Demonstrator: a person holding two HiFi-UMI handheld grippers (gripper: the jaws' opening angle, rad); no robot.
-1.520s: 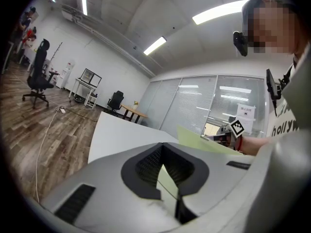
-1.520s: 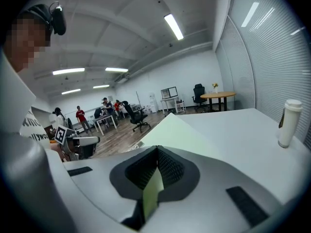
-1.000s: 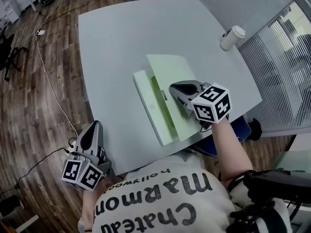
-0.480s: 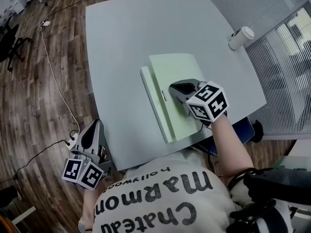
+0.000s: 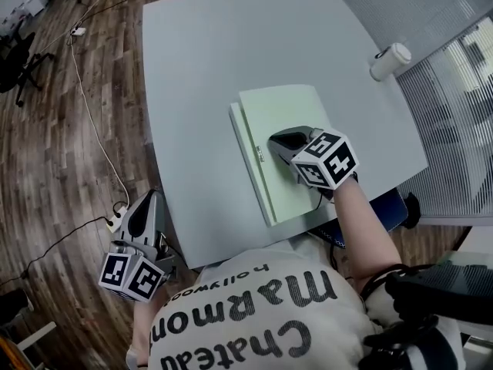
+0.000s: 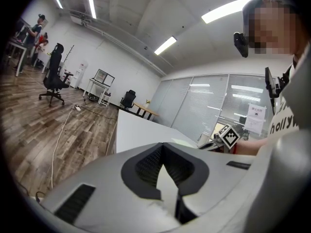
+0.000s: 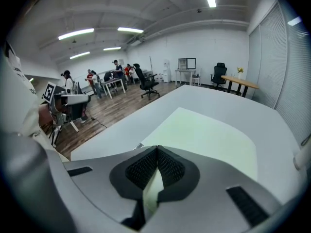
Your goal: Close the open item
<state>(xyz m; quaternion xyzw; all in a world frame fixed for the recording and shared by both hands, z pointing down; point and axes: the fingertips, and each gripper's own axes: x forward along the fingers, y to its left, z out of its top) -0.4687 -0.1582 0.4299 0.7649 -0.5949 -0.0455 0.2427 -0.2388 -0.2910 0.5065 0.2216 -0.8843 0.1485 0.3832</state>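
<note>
A pale grey table (image 5: 200,91) with rounded corners stood on a wood floor (image 5: 54,129). A pale green folder (image 5: 281,114) lay flat on its near right part, with its near end close to the table's near edge. A white cup (image 5: 390,60) sat by the far right edge, well apart from the folder.

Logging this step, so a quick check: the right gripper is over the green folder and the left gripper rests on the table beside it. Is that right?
Not quite. The right gripper is over the green folder, but the left gripper is not on the table. The head view shows it held off the table's edge, above the floor.
</note>
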